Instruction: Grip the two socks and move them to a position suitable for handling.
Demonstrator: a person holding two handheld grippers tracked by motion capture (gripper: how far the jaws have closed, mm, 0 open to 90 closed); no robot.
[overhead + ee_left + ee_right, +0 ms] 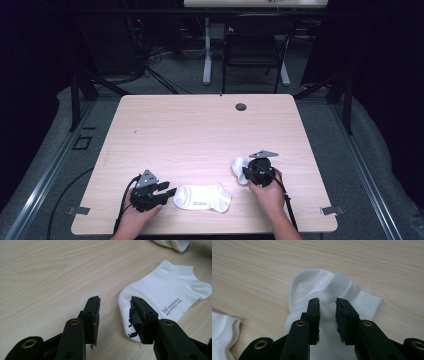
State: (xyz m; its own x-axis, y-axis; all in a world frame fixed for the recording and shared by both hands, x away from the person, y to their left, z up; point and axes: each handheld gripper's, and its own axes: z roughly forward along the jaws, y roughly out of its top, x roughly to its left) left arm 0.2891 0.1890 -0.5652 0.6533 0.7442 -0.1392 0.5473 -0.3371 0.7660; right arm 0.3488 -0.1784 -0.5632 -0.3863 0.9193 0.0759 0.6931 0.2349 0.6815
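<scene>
A white ankle sock (202, 198) lies flat near the table's front edge, with grey print on its sole (165, 292). My left gripper (167, 190) sits at its toe end, open, one jaw over the toe's edge and nothing pinched (115, 302). A second white sock (239, 166) lies crumpled to the right. My right gripper (248, 172) hovers over that crumpled sock (312, 285), its jaws (327, 302) a little apart above the ribbed cuff, pads not pressing on the cloth. The flat sock's heel (222, 335) shows at the left edge of the right gripper view.
The wooden table (200, 130) has a round cable hole (241, 106) near its far edge. A dark chair (252, 45) and a white table leg (207, 55) stand behind it. Cables trail from both grippers over the front edge.
</scene>
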